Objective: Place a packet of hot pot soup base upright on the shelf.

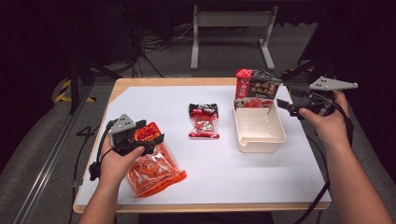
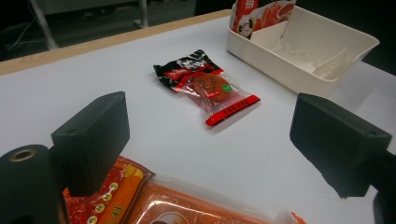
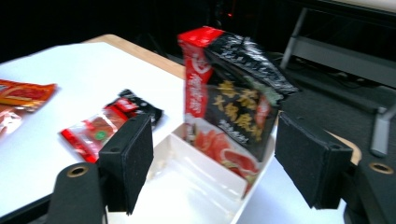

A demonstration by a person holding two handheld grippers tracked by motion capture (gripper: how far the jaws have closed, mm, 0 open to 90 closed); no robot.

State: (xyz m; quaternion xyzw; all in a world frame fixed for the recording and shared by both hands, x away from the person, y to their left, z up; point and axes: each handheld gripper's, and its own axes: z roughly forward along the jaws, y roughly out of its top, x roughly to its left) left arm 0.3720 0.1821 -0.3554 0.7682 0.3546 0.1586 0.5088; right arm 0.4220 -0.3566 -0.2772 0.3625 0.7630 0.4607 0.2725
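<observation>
a person's right gripper point(image 1: 283, 107) hangs with jaws spread beside the black-and-red packet point(image 1: 256, 88) propped upright in the cream bin point(image 1: 259, 138), which could topple if bumped, while the left gripper point(image 1: 152, 140), also spread, rests over the orange packet point(image 1: 152, 170).

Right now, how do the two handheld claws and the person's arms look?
Both claws, left and right, are black, with two blocky flat-faced jaws; each carries a grey three-cornered plate on top. A black cable trails from the left claw. The forearms are bare, with no sleeves or gloves.
</observation>
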